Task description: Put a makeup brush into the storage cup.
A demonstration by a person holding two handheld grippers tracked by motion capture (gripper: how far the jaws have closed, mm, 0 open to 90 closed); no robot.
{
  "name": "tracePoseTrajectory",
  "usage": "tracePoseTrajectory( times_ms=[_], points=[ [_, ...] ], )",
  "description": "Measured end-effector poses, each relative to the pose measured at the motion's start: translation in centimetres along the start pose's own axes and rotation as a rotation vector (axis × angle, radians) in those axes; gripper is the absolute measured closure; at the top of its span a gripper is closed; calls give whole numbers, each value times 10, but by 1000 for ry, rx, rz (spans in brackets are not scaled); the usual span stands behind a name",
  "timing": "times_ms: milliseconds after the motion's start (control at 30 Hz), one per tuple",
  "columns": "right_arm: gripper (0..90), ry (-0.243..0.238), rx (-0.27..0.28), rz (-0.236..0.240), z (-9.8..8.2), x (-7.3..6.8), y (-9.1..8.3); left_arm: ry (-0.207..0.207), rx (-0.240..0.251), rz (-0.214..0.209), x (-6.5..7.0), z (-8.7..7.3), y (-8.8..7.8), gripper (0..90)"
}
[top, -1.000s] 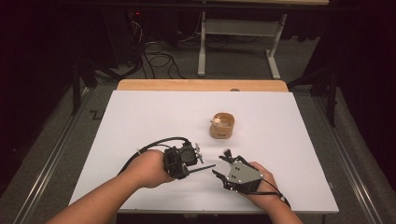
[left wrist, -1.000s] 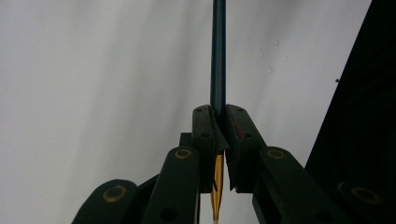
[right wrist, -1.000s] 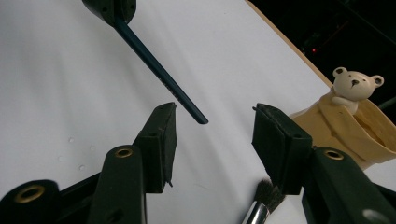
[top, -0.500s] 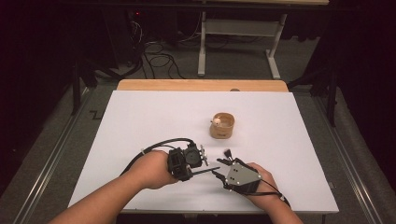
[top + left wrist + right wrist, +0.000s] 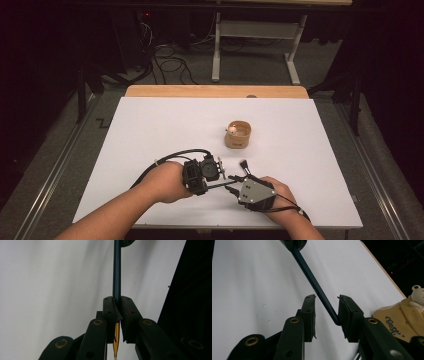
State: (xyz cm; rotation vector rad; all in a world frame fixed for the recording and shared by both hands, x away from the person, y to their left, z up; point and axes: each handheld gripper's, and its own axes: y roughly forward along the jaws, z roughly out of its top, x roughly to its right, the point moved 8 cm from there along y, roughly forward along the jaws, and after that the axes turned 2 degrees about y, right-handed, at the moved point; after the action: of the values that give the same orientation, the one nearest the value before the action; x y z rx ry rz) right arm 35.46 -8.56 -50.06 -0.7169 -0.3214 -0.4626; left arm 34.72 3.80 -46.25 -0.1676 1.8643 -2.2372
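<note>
Pencil [image 5: 116, 270] is pinched tight in the left gripper [image 5: 116, 312]. The right gripper [image 5: 327, 312] has been closing around its other end, jaws not yet pressing.

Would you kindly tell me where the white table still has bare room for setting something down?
The white table top is bare left of the small round wooden cup, behind it up to the wooden edge strip, and at the right side. The near middle is crowded by both hand-held grippers and the thin dark-blue rod.
</note>
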Motion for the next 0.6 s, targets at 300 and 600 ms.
tracePoseTrajectory(
  times_ms=[300, 600],
  points=[
    [721, -49, -9, 0, 1, -2, 1, 2, -12, -1, 1, -1, -1, 829],
    [723, -60, -21, 10, 0, -4, 2, 3, -69, -15, 2, -3, 1, 830]
  ],
)
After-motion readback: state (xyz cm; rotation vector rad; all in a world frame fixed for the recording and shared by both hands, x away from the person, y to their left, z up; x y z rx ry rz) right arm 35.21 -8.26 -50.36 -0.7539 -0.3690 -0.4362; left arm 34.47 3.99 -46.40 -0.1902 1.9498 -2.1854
